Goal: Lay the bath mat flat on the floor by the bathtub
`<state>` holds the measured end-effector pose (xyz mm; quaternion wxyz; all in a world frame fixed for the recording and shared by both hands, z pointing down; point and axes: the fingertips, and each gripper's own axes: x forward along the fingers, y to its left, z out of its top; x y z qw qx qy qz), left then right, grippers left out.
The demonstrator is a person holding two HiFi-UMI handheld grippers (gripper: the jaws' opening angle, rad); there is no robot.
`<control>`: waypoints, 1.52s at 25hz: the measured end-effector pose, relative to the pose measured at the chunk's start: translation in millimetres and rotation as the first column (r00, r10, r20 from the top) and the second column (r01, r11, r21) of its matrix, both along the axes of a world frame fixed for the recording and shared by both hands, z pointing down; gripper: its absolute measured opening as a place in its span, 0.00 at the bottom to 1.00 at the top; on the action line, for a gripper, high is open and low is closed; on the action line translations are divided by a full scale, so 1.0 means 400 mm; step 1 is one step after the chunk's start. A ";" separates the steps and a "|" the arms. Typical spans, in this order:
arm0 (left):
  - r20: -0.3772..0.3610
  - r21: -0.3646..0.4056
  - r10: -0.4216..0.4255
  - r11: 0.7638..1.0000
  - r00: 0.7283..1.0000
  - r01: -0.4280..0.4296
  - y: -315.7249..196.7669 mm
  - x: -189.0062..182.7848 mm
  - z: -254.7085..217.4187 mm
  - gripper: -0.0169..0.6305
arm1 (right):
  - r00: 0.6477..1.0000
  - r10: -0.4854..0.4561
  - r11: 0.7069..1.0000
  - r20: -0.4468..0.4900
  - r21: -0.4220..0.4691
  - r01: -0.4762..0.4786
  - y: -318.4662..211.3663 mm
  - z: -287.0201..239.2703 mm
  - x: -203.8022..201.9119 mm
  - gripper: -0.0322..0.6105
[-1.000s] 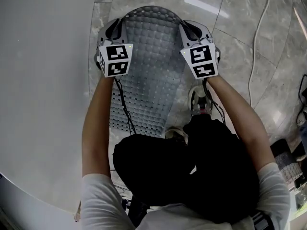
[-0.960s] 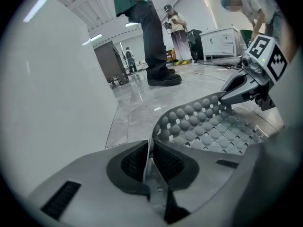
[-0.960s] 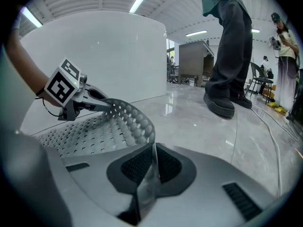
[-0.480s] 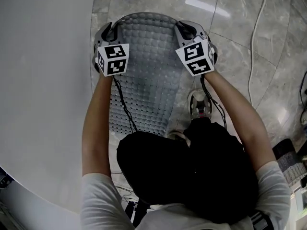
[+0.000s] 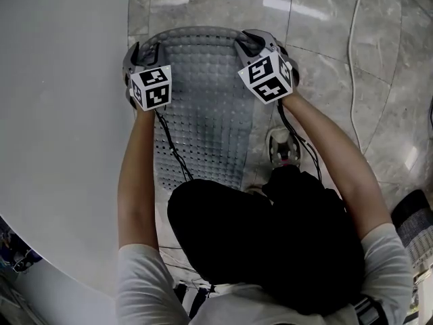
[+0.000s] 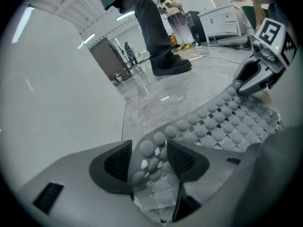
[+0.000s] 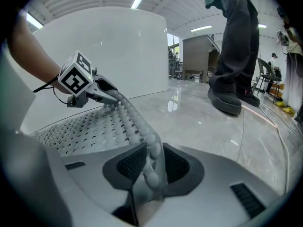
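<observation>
The grey studded bath mat lies lengthwise on the marble floor beside the white bathtub, its far end still curled up. My left gripper is at the mat's far left corner and my right gripper at the far right corner. In the left gripper view the jaws are opening, and the mat's edge sits loose in a wide gap. In the right gripper view the jaws are opening too, and the mat's rim stands between the pads.
A white cable runs over the floor tiles to the right of the mat. My own shoe rests at the mat's right side. A person in dark trousers and shoes stands on the floor beyond the mat.
Both grippers have carried the mat's far end forward and lower. Their jaws, shut on the mat a second ago, have spread apart.
</observation>
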<state>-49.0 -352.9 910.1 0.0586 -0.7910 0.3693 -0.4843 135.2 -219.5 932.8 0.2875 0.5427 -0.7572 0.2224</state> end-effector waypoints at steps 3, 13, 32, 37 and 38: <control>0.001 -0.003 -0.007 1.000 1.000 0.007 0.000 -0.007 -0.005 0.37 | 1.000 0.012 1.000 0.015 -0.001 -0.011 0.007 0.000 0.014 0.24; 0.003 0.010 -0.093 0.996 0.996 0.093 -0.013 -0.037 -0.011 0.38 | 0.999 0.011 0.999 -0.030 -0.046 -0.013 0.089 0.025 0.043 0.25; -0.166 -0.189 -0.118 0.978 0.979 0.086 0.170 -0.009 -0.002 0.37 | 0.998 0.053 0.996 -0.046 -0.064 -0.056 0.141 -0.009 0.036 0.25; -0.170 -0.265 -0.130 0.961 0.977 0.082 0.249 -0.021 -0.045 0.25 | 0.998 -0.025 0.993 -0.063 -0.118 0.018 0.206 -0.090 0.010 0.25; -0.162 -0.280 -0.145 0.955 0.976 0.095 0.254 -0.025 -0.056 0.23 | 0.998 -0.036 0.993 -0.058 -0.119 0.029 0.206 -0.115 0.008 0.25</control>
